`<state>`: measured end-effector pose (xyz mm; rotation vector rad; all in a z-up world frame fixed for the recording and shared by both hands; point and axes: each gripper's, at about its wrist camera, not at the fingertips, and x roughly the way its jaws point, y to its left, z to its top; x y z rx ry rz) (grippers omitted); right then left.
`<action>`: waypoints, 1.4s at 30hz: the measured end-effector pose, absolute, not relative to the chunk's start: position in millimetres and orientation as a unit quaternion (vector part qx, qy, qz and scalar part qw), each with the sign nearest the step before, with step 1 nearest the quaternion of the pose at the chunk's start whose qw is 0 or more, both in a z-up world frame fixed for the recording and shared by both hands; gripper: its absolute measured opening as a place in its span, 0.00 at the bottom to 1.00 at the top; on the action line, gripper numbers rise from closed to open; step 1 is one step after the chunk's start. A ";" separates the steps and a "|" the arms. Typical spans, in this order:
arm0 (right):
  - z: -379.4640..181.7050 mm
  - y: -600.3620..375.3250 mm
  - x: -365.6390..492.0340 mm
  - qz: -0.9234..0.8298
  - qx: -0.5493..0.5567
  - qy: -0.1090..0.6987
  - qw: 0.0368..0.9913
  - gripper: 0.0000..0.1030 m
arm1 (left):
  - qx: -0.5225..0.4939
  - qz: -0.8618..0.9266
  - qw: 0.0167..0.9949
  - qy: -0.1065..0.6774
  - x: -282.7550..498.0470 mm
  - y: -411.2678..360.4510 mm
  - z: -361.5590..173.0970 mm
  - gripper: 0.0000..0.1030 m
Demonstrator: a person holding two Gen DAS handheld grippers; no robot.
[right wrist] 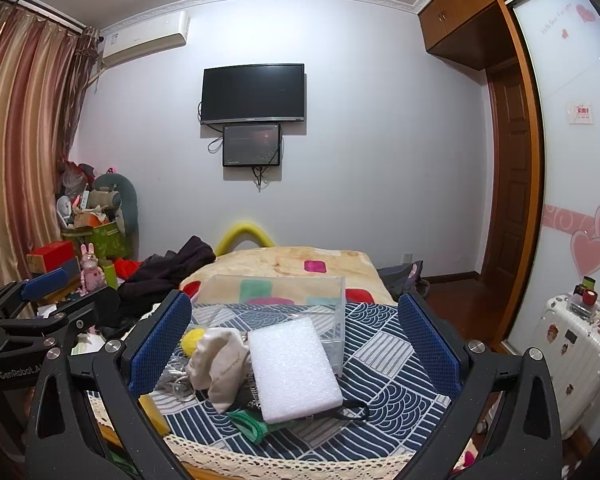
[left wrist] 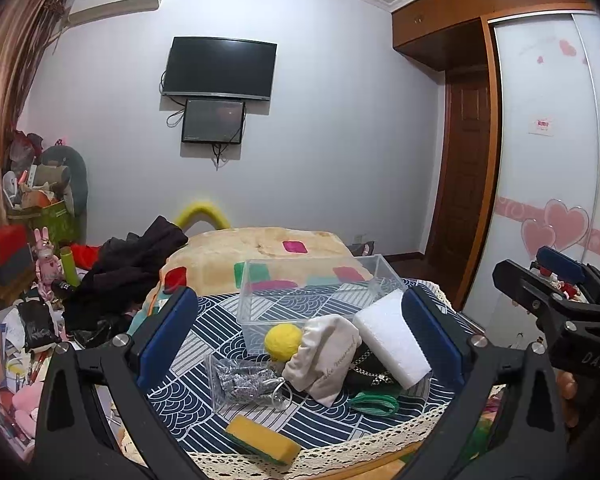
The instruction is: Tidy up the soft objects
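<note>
Grippers: left gripper [left wrist: 300, 340] and right gripper [right wrist: 296, 344] both hover above the near table edge with jaws spread wide, nothing held.
Step in hand: judged as the first pick; no soft thing lies in the clear box [left wrist: 320, 292] yet.
Sponge: one yellow-and-green sponge [left wrist: 263, 439] lies nearest, at 6 o'clock in the left view, alone on the patterned cloth [right wrist: 396, 364].
Green band: one green elastic band [left wrist: 374, 402] sits at 5 o'clock, partly under the pile.
Pouch: one beige drawstring pouch [left wrist: 326, 356] leans at centre, touching the yellow ball [left wrist: 283, 342].
Foam: one white foam block [right wrist: 294, 372] rests tilted on the pile, at centre of the right view.
Silver bag: one clear bag of silver bits [left wrist: 242, 378] lies at 7 o'clock of the pouch.
Advice: take the foam block first, since it tops the pile; close across its narrow sides gently, as it likely crushes.
Box: one, open-topped, at 12 o'clock behind the pile, apparently empty.
Risk: a dark strap or chain under the foam may snag; what it is cannot be told.
</note>
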<state>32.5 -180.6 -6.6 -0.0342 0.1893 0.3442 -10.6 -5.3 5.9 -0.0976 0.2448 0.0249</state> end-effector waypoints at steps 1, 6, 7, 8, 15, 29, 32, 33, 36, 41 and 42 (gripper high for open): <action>-6.2 -180.7 32.2 0.171 -0.017 0.094 0.981 1.00 | -0.048 0.012 0.991 0.122 -11.0 -5.3 5.8 1.00; -6.5 -180.4 31.1 0.172 -0.015 0.093 0.981 1.00 | -0.048 0.011 0.991 0.121 -12.0 -5.8 6.7 1.00; -6.5 -180.7 31.1 0.173 -0.014 0.093 0.980 1.00 | -0.048 0.011 0.991 0.121 -12.0 -5.9 6.6 1.00; -6.2 -181.0 30.9 0.175 -0.012 0.094 0.980 1.00 | -0.049 0.009 0.991 0.122 -12.0 -6.1 6.6 1.00; -4.8 -182.7 29.3 0.179 -0.006 0.092 0.980 1.00 | -0.049 0.007 0.991 0.122 -13.1 -8.0 9.2 1.00; -5.0 -180.8 28.4 0.181 -0.007 0.086 0.980 1.00 | -0.049 0.007 0.991 0.121 -14.9 -7.5 10.0 1.00; -5.2 -180.4 28.2 0.182 -0.008 0.086 0.980 1.00 | -0.050 0.007 0.991 0.121 -15.0 -7.2 10.3 1.00; -5.5 -180.1 28.2 0.182 -0.008 0.086 0.979 1.00 | -0.050 0.008 0.991 0.121 -14.8 -7.3 10.3 1.00; -5.5 -180.0 28.0 0.182 -0.008 0.086 0.979 1.00 | -0.050 0.008 0.991 0.121 -15.0 -7.2 10.4 1.00; -6.4 -179.0 27.8 0.183 -0.008 0.086 0.979 1.00 | -0.051 0.007 0.991 0.120 -15.3 -7.3 10.5 1.00; -6.7 -178.6 27.7 0.184 -0.008 0.086 0.979 1.00 | -0.050 0.007 0.991 0.121 -14.6 -7.5 10.2 1.00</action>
